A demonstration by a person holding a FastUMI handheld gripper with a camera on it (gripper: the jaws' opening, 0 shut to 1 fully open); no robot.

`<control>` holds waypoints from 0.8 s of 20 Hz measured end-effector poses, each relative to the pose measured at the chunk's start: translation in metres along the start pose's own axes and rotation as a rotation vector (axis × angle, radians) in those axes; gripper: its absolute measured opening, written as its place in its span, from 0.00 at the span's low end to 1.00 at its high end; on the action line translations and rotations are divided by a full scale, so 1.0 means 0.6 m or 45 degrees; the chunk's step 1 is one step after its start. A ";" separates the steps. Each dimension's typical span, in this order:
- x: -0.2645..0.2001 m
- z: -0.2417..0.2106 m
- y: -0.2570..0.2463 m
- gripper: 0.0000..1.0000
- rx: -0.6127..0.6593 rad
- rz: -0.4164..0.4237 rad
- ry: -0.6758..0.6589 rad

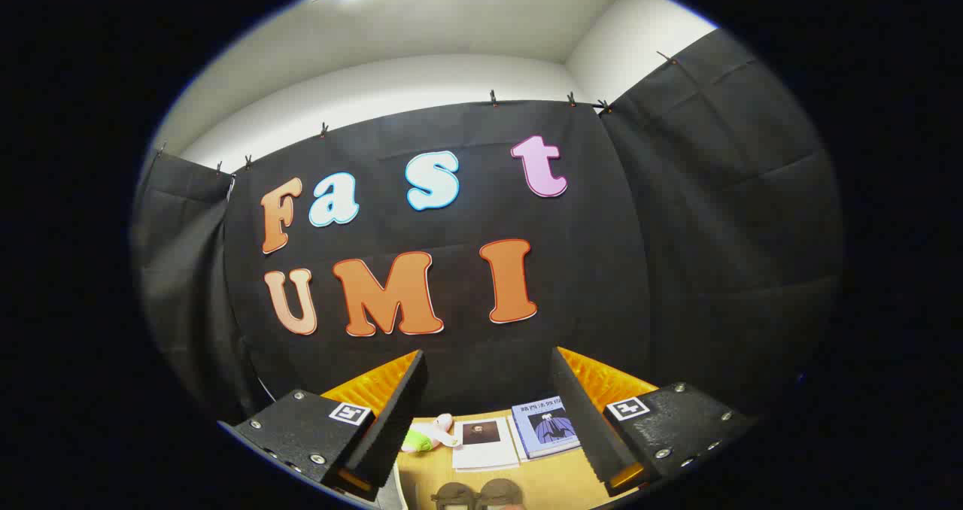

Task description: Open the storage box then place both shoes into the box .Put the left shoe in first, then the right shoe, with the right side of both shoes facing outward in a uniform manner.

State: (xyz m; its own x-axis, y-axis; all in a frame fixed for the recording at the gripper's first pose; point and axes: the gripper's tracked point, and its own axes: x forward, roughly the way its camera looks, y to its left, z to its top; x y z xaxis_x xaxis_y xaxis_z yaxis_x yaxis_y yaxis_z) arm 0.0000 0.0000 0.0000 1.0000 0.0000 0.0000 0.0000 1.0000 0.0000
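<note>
Currently the gripper (489,420) is held high and level, its fingers spread wide with nothing between them. Nearest, just ahead of and below the fingers, two dark rounded shapes (477,493) sit side by side on the wooden table (542,480); probably the pair of shoes, though so little of them shows that their toe direction and long axis cannot be told. Beyond them lies a white booklet (485,442), with a blue book (545,426) touching it on the right. Left of the booklet rests a small soft toy, pink and green (429,435). Farthest, the black cloth wall (451,359) closes off the booth.

Progress, judged: task barely begun. No storage box is identified and neither shoe is gripped. Opening the box, then left shoe, then right shoe, all remain.
</note>
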 end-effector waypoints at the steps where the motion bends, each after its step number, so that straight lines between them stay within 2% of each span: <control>1: -0.002 0.000 0.005 0.98 -0.016 0.003 0.005; 16: -0.002 -0.017 0.036 0.98 -0.076 0.079 0.064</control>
State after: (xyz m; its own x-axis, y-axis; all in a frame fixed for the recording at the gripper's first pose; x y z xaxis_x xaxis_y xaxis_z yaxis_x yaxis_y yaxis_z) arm -0.0014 0.0213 -0.0105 0.9969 0.0602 -0.0516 -0.0631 0.9963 -0.0578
